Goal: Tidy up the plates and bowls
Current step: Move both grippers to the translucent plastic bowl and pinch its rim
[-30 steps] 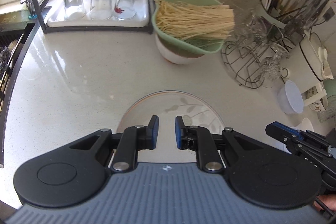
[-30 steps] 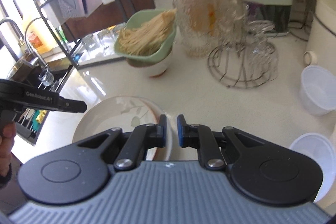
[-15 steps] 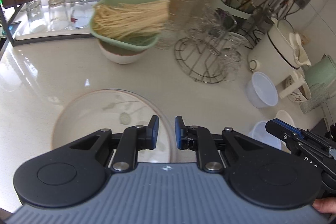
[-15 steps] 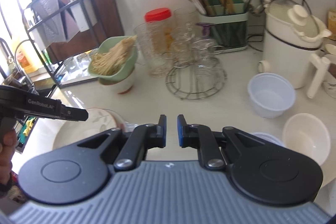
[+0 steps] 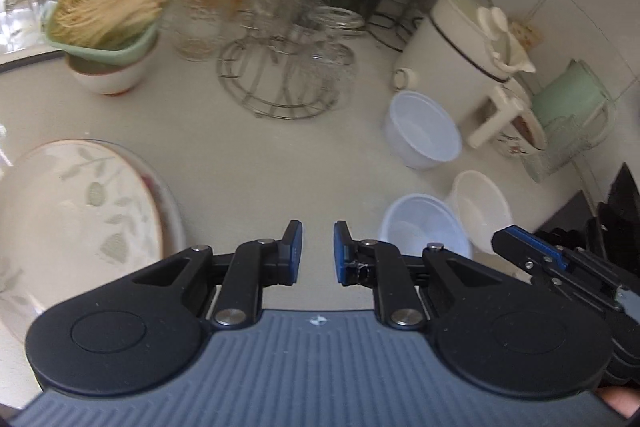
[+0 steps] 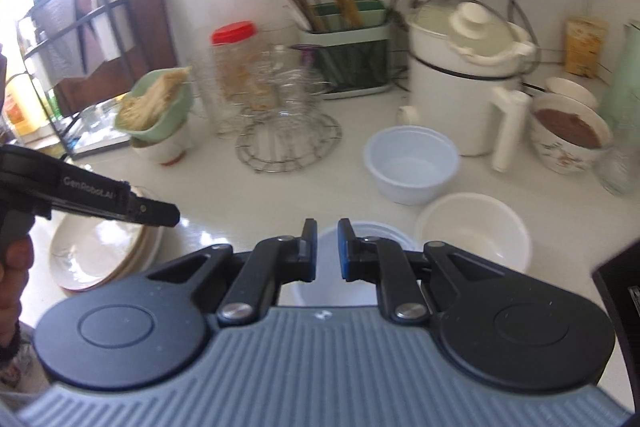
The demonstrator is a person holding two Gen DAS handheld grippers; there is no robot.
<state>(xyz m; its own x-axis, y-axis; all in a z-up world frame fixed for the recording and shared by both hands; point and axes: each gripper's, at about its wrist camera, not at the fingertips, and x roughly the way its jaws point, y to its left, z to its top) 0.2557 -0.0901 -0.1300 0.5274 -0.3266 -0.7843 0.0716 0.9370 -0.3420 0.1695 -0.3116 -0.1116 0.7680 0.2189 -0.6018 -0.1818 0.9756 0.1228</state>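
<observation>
Both the left gripper (image 5: 316,251) and right gripper (image 6: 324,251) have fingers nearly closed, holding nothing. Plastic bowls (image 6: 412,163) sit right of centre; plates (image 5: 80,219) lower left. Open wide before pinching a rim.

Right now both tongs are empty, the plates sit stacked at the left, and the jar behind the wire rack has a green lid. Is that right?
Not quite: the jar's lid is red, not green, as the right wrist view shows. The rest stands: the left tongs and right tongs hold nothing, the plates sit stacked at the left, and the jar stands behind the wire rack.
</observation>
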